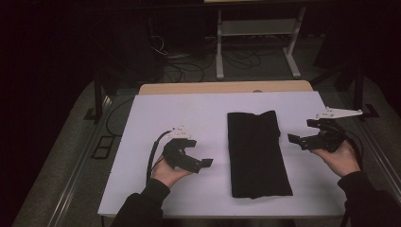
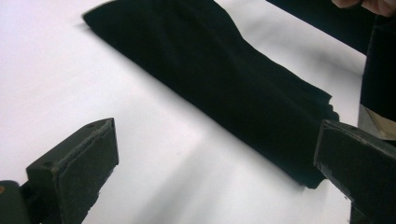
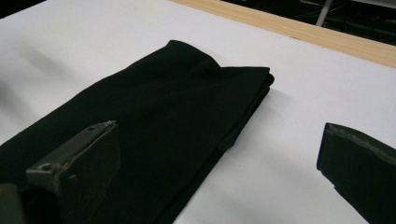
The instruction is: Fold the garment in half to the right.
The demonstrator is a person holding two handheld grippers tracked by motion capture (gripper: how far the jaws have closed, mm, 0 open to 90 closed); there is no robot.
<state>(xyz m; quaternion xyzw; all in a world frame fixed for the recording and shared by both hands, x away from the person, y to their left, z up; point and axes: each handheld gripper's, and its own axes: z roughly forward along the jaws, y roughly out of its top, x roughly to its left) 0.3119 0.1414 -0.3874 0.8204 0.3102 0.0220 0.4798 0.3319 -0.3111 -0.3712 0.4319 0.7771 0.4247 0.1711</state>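
both grippers hang just above the table with their jaws spread wide and nothing between them. left gripper (image 1: 201, 161) sits in the person's left hand (image 1: 166, 172) at the near left of the white sheet (image 1: 156, 123), its jaws pointing right toward the black folded cloth (image 1: 255, 151) but apart from it; a black cable (image 1: 153, 151) loops back from it toward the sleeve. in the left gripper view the two black jaws rise from the bottom corners, white sheet bare between them, and the cloth (image 2: 224, 79) runs as a long dark band across the upper part, its frayed-looking end close to the right-hand jaw.

right gripper (image 1: 302, 135) is held in the right hand (image 1: 339, 158) at the right edge of the sheet, jaws pointing left at the cloth, a grey three-cornered plate (image 1: 338, 113) on top. in the right gripper view the cloth (image 3: 154, 121) lies beneath and beyond the left-hand jaw, its folded end toward the far wooden edge (image 3: 299, 30) of the table, while the other jaw is over bare white.

the cloth lies flat in the middle of the sheet, a long rectangle running away from the person, slightly right of centre, between the two grippers. beyond the table, a white shelf frame (image 1: 257, 35) and loose cables stand on the dark floor.
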